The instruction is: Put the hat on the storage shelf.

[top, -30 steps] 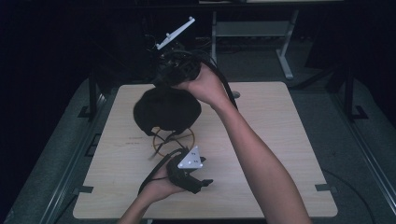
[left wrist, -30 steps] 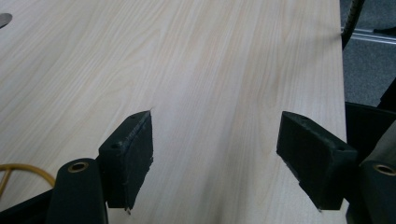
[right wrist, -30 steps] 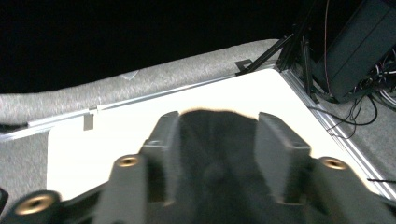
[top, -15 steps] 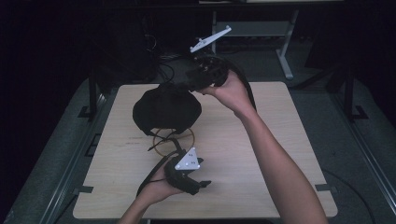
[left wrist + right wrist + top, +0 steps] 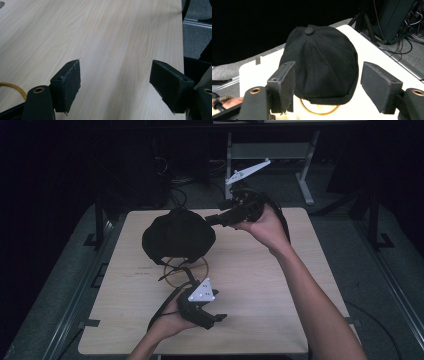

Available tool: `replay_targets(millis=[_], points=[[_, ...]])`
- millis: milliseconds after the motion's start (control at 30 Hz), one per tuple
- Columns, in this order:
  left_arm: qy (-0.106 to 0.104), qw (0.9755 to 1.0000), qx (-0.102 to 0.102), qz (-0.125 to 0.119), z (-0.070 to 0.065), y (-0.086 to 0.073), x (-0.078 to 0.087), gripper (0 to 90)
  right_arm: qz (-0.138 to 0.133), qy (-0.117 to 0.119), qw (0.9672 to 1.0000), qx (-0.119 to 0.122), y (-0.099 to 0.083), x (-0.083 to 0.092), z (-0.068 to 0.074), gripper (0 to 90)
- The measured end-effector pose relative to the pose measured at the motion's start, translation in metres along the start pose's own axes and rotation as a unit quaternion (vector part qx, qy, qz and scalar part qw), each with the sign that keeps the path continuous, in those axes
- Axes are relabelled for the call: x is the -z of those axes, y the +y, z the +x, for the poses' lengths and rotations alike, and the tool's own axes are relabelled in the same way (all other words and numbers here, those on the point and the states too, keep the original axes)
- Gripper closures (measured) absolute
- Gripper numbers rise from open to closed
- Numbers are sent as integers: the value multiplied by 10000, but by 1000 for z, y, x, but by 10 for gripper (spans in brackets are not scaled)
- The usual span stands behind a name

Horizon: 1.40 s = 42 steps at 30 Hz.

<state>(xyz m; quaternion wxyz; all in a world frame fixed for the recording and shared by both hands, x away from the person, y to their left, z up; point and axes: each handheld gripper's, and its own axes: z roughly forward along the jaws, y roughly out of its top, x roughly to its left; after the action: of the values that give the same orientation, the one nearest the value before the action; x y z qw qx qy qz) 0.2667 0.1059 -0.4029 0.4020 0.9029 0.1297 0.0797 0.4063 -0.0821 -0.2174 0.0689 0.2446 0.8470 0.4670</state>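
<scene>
Judging from how things lie, the work has barely begun: the black cap sits untouched on the far-left part of the worktop, covering most of a gold ring whose near arc peeks out beneath its rim. My right tool hovers just beside the cap's right edge, jaws spread wide and holding nothing. My left tool rests low near the front of the worktop, well apart from the cap, jaws also spread over bare wood. Gripping the cap is not yet done, I'd say.
</scene>
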Motion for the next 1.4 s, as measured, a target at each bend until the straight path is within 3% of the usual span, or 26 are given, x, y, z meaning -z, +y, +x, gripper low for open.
replay_targets(millis=[400,833,1400], points=[[-26,10000,-10,-1,-2,0,-3,238,-24,-77,9998,-170,-30,22,-4,244],[0,10000,-30,30,-2,-1,-4,233,74,-173,9994,-296,-64,31,-11,217],[-2,10000,-46,7,-2,-3,-8,233,1,-284,9981,-542,-110,48,-22,195]])
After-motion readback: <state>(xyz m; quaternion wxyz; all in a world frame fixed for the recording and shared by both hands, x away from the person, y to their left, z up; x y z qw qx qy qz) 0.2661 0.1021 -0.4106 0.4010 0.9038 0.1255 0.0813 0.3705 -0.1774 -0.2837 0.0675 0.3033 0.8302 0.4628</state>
